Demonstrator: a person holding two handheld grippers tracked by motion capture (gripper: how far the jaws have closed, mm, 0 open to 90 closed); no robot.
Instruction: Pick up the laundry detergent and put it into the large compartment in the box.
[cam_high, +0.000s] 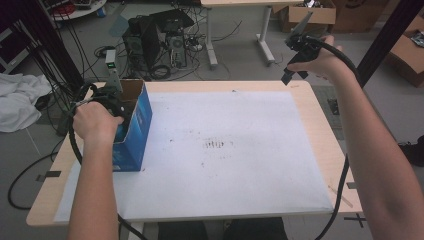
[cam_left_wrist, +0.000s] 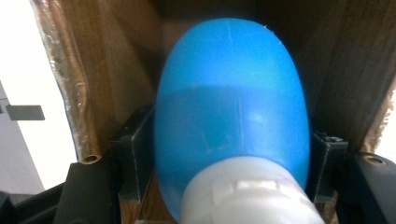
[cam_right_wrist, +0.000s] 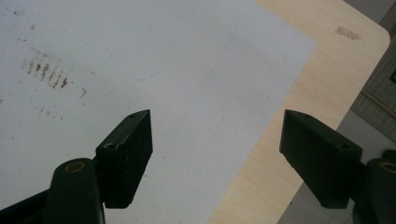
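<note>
Forearms reach in over the table (cam_high: 305, 107) and its white sheet (cam_high: 225, 150). Left gripper (cam_high: 111, 100) inside the blue box (cam_high: 135, 130) (far-left corner), clamped on a blue bottle (cam_left_wrist: 231, 107). Right gripper (cam_right_wrist: 217, 154) raised, jaws wide apart, empty.

In the high view the left gripper (cam_high: 107, 100) reaches into the open blue cardboard box (cam_high: 135, 125), its jaws hidden behind the wall. In the left gripper view the blue bottle (cam_left_wrist: 231, 107) blocks the box's floor, and its white cap (cam_left_wrist: 250, 198) runs off the bottom edge.
</note>
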